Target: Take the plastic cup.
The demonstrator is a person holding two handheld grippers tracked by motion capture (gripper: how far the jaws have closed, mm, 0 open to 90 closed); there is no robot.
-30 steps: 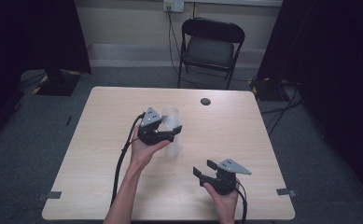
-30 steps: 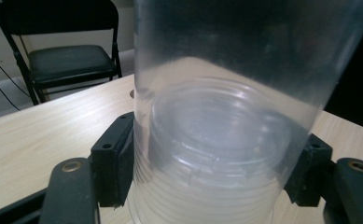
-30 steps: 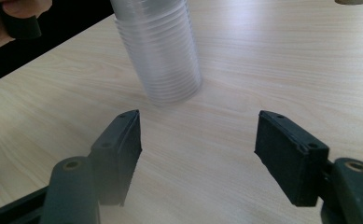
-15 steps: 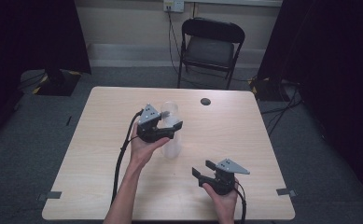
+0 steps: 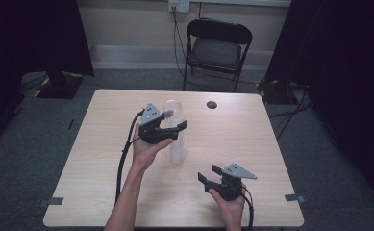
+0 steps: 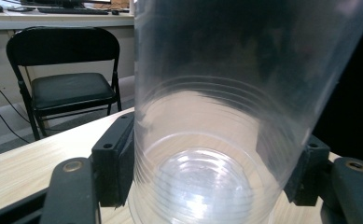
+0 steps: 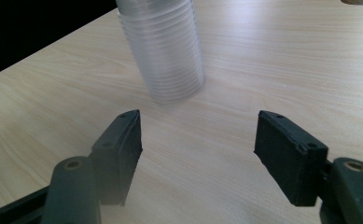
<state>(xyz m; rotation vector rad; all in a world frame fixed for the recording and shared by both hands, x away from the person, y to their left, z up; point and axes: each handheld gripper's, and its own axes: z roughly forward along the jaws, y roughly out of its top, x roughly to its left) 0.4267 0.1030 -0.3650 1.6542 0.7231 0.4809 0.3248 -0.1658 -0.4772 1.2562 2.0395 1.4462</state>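
A tall stack of clear plastic cups (image 5: 177, 149) stands nearly upright at the middle of the light wooden table (image 5: 103, 159), its base down at the tabletop. My left gripper (image 5: 174, 129) is shut on the upper part of the stack. In the left gripper view both black pads (image 6: 116, 158) press on the ribbed cup stack (image 6: 226, 116). My right gripper (image 5: 208, 173) rests near the front right of the table, open and holding nothing. In the right gripper view the cup stack (image 7: 165, 51) stands ahead of the open right gripper (image 7: 198, 140), well apart from it.
A small black round object (image 5: 212, 104) lies near the table's far edge. A black folding chair (image 5: 216, 48) stands behind the table. A black cable (image 5: 124, 159) trails from the left gripper along the forearm.
The left gripper has swung the cup stack from a raised, blurred pose to upright with its base at the tabletop. The right gripper has stayed where it was.
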